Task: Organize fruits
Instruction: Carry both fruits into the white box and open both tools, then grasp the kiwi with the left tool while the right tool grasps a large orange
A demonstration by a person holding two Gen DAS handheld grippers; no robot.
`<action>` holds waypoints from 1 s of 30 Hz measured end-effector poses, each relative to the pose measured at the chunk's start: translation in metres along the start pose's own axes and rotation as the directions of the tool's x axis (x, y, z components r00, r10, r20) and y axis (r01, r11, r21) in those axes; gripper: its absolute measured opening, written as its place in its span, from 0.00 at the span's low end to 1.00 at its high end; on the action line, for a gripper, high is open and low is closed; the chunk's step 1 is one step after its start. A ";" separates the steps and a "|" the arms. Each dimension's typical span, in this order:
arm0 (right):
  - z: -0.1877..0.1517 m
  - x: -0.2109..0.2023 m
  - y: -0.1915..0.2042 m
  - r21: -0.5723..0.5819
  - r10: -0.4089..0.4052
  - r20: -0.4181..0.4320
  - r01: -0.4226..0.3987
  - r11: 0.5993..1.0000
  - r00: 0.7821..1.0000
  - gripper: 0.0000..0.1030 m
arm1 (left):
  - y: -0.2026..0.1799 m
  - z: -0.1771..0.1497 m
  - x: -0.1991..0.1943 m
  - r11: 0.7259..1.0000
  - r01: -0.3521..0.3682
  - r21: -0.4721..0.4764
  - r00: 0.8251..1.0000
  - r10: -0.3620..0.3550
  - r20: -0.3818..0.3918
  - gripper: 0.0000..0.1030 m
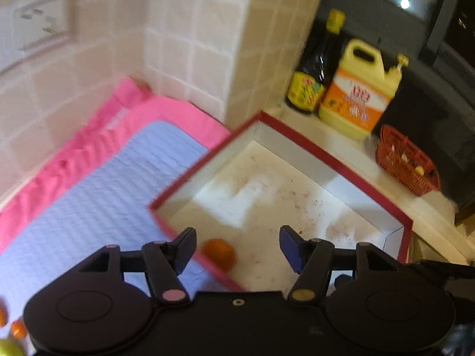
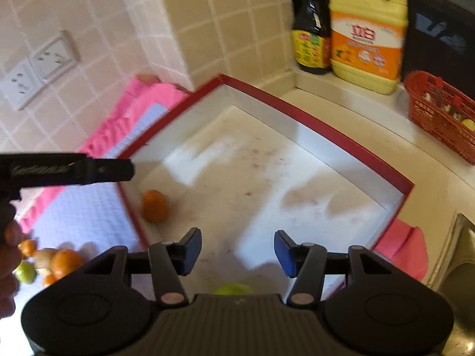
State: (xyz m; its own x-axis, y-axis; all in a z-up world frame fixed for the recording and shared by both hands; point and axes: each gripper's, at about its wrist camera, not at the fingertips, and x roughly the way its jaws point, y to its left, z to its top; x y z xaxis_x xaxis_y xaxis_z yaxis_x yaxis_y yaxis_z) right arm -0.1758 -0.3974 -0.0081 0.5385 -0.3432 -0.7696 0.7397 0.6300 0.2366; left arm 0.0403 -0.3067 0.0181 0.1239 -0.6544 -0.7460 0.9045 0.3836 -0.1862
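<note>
Item 1, far left: loose fruit (image 2: 44, 262) heaped on the mat (image 2: 86, 216), several small oranges, a green one and a pale one, all outside the box and not yet sorted.

Item 2: left gripper (image 1: 237, 250), jaws apart, nothing between the pads. It hovers over the box's near-left wall.

Item 3: orange (image 1: 219, 254), lying free on the box floor, hard against the left wall (image 2: 130, 216). No pad touches it.

Item 4: box (image 2: 326, 130), red-rimmed, white inside, stained floor, otherwise bare apart from items 3 and 6.

Item 5: right gripper (image 2: 237, 250), jaws apart and empty, above the box's near side.

Item 6: green fruit (image 2: 234, 289), only its top showing at the gripper body's edge; whether it sits on the floor I cannot tell.

Item 7, right: soy bottle (image 2: 311, 29), detergent jug (image 2: 368, 35), red basket (image 2: 439, 112), sink edge.

Risks, judged:
- Round fruit may roll on the smooth floor if dropped from height.
- A gripper crossing the rim could catch the wall and shift the box towards the sink.
- Both frames blur; fast reaches may miss the heap.
</note>
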 end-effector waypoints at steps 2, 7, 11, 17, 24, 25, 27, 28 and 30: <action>0.001 -0.012 0.012 -0.027 0.029 0.022 -0.029 0.999 0.999 0.55 | 0.011 -0.008 -0.033 1.000 -0.014 -0.027 0.999 0.015 0.051 0.71; 0.008 -0.047 0.058 -0.124 0.107 0.100 -0.094 0.988 0.989 0.62 | 0.053 -0.028 -0.134 0.987 -0.124 -0.101 0.970 0.142 0.196 0.71; 0.012 -0.064 0.104 -0.191 0.190 0.123 -0.164 0.968 0.974 0.62 | 0.092 -0.052 -0.213 0.950 -0.246 -0.192 0.914 0.294 0.280 0.71; 0.012 -0.071 0.180 -0.299 0.266 0.123 -0.220 0.929 0.956 0.66 | 0.156 -0.093 -0.293 0.851 -0.420 -0.315 0.811 0.507 0.291 0.74; -0.016 -0.035 0.227 -0.318 0.250 0.051 -0.222 0.922 0.967 0.67 | 0.227 -0.155 -0.279 0.797 -0.438 -0.415 0.828 0.538 0.159 0.77; -0.023 -0.027 0.229 -0.313 0.269 0.036 -0.244 0.918 0.963 0.67 | 0.234 -0.166 -0.267 0.790 -0.444 -0.422 0.828 0.542 0.143 0.77; -0.033 -0.002 0.228 -0.283 0.296 -0.021 -0.290 0.914 0.955 0.67 | 0.243 -0.186 -0.245 0.750 -0.496 -0.437 0.784 0.604 0.147 0.77; -0.039 0.009 0.229 -0.274 0.268 -0.048 -0.270 0.923 0.962 0.67 | 0.243 -0.194 -0.233 0.740 -0.514 -0.433 0.770 0.621 0.147 0.78; -0.051 0.027 0.230 -0.265 0.216 -0.080 -0.230 0.936 0.973 0.66 | 0.251 -0.206 -0.210 0.746 -0.506 -0.432 0.786 0.605 0.124 0.78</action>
State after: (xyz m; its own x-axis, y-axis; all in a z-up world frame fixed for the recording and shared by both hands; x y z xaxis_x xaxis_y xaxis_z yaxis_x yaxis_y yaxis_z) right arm -0.0122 -0.2264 -0.0045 0.6512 -0.1419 -0.7455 0.4618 0.8537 0.2408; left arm 0.1569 0.0610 -0.0039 0.6954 -0.3629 -0.6203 0.4358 0.8993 -0.0375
